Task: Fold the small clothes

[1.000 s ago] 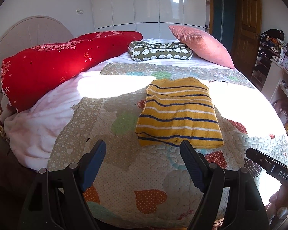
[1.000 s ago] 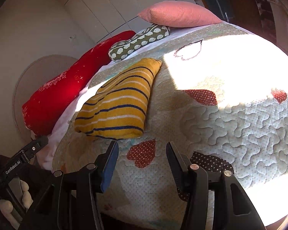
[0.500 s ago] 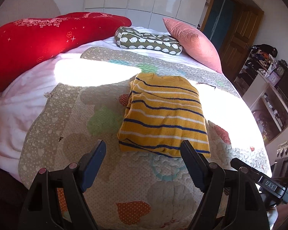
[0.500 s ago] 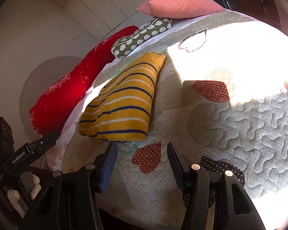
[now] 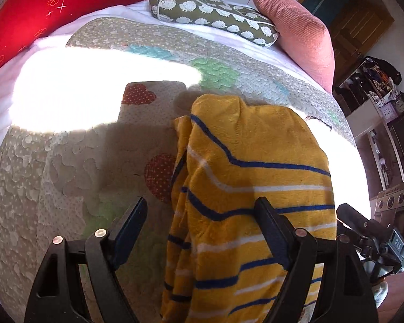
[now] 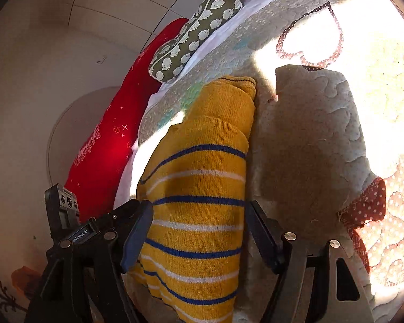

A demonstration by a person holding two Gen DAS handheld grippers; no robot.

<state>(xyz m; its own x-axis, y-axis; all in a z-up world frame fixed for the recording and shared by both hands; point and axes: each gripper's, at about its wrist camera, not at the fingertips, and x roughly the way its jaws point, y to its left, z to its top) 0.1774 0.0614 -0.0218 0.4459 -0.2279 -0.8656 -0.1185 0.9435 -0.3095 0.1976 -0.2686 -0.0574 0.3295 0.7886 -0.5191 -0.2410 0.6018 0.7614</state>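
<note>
A folded yellow sweater (image 5: pixel 253 177) with blue and white stripes lies on the quilted bedspread (image 5: pixel 54 167). My left gripper (image 5: pixel 202 220) is open, low over the sweater's near left edge, its fingers straddling that edge. In the right wrist view the sweater (image 6: pixel 202 183) fills the gap of my open right gripper (image 6: pixel 199 228), which straddles the sweater's near right part. The left gripper's body (image 6: pixel 67 215) shows at the left of that view; the right gripper's body (image 5: pixel 374 237) shows at the right of the left wrist view.
A red bolster (image 5: pixel 54 8), a green patterned pillow (image 5: pixel 215 18) and a pink cushion (image 5: pixel 299 32) lie at the head of the bed. Shelves with clutter (image 5: pixel 385 102) and a wooden door (image 5: pixel 358 24) stand beyond the bed's right side. Strong sun patches fall on the quilt.
Both grippers have moved forward and down from the bed's foot to the sweater, which now lies between their open fingers. The sweater has not visibly moved.
</note>
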